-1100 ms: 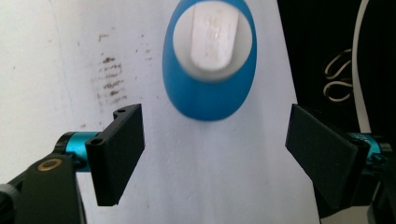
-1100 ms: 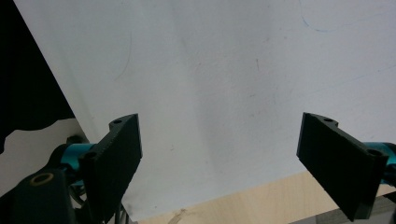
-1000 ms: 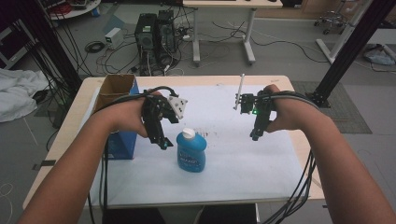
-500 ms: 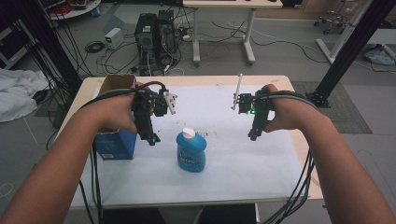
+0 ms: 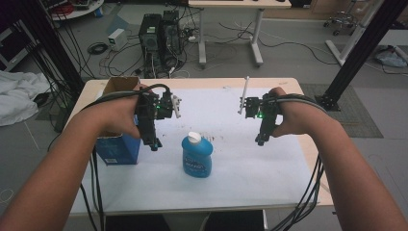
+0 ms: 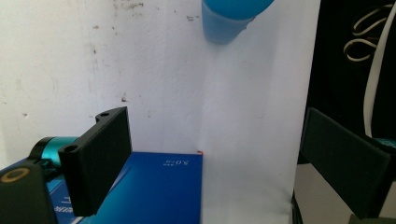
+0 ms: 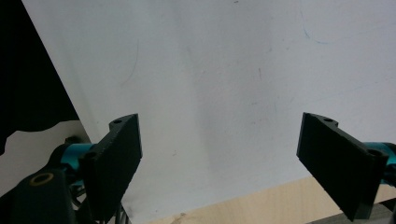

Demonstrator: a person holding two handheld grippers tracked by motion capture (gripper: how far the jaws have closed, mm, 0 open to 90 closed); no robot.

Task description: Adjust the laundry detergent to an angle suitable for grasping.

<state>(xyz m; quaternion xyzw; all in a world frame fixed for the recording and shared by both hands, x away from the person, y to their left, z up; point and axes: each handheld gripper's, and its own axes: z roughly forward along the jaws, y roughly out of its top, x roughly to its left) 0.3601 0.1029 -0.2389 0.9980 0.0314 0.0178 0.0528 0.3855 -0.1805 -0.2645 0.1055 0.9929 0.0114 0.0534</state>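
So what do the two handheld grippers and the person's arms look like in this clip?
Both the left gripper and the right gripper are black, with flat rectangular jaws, teal fittings at the jaw bases, a small green light on the body and black cables trailing back. The forearms are bare, no sleeves in view.

Bottle [image 5: 197,156]: glossy blue plastic, white cap. Box [image 5: 118,147]: blue printed cardboard, smooth. Worktop [image 5: 284,83]: pale wood edges under matt, stained white sheet [image 5: 211,115].

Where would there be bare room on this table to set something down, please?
The widest free patch is the white sheet right of the blue bottle, below the right gripper. It is crowded at left, where the blue box, left gripper and bottle bunch together.
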